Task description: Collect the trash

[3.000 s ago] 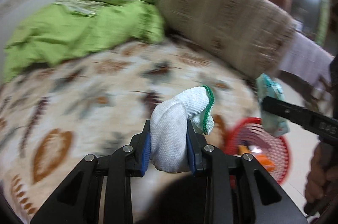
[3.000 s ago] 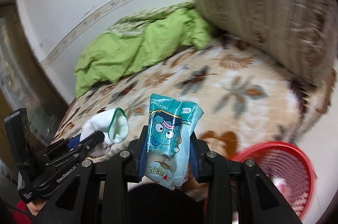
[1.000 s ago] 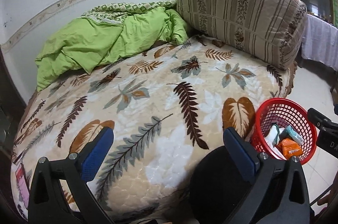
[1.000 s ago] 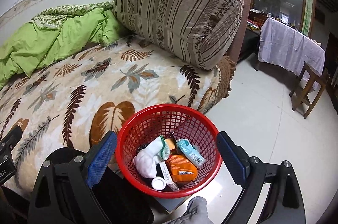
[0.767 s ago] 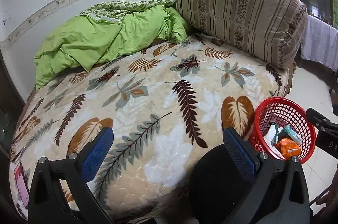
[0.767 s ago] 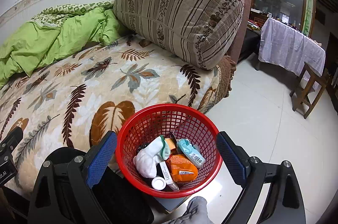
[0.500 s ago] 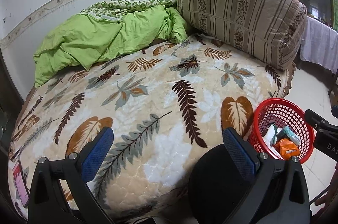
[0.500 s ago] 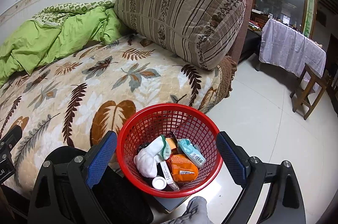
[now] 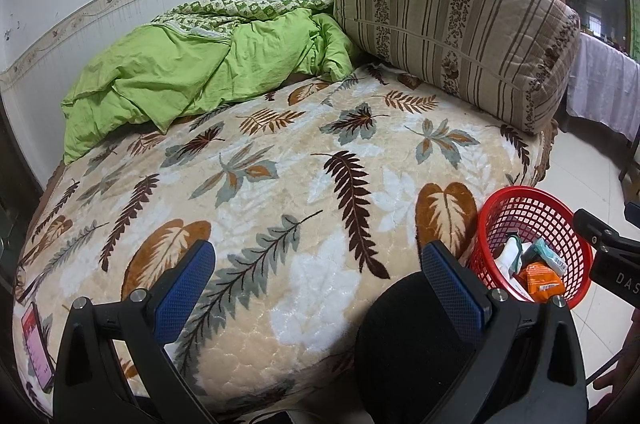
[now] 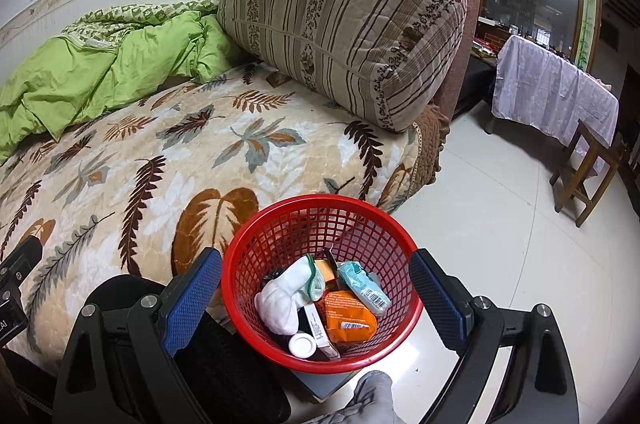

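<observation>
Red basket (image 10: 256, 244) of trash, lower items buried, both grippers empty

Even, soft indoor light, sharp focus, strong fisheye bending and dark corners.

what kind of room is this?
Most likely a home bedroom or living area. A bed with a leaf-print blanket, a rumpled green duvet and a big striped cushion; a red trash basket sits beside the bed.
</observation>
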